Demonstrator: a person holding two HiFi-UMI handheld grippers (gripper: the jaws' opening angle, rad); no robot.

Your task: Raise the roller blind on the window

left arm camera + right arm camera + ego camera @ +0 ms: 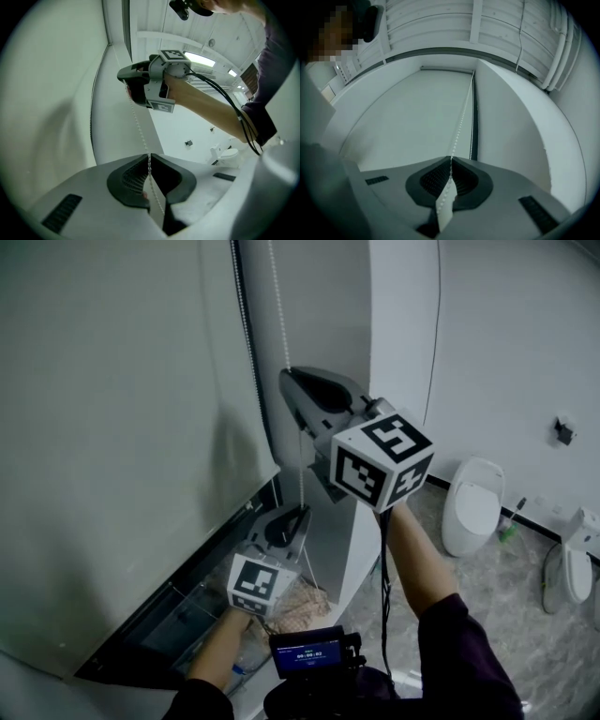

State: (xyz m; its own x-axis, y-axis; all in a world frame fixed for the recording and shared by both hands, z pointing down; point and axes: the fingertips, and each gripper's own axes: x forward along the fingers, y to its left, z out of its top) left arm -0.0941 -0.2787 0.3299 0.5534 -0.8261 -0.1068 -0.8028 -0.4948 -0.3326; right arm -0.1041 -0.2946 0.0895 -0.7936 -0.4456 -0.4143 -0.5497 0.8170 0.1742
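A pale grey roller blind [112, 427] covers most of the window; its bottom edge hangs just above the dark sill. A white bead chain [279, 315] runs down beside it. My right gripper [292, 379] is high on the chain, shut on it; the right gripper view shows the bead chain [461, 117] rising from the jaws to the blind's top. My left gripper [298, 514] is lower on the same chain, also shut on it. In the left gripper view the bead chain [137, 126] stretches taut up to the right gripper [126, 75].
A dark window frame [159, 624] shows below the blind. A white wall pillar [328, 324] stands right of the chain. Two white toilets [472, 504] [570, 559] sit on the marble floor at the right. A small screen device [307, 652] hangs at my chest.
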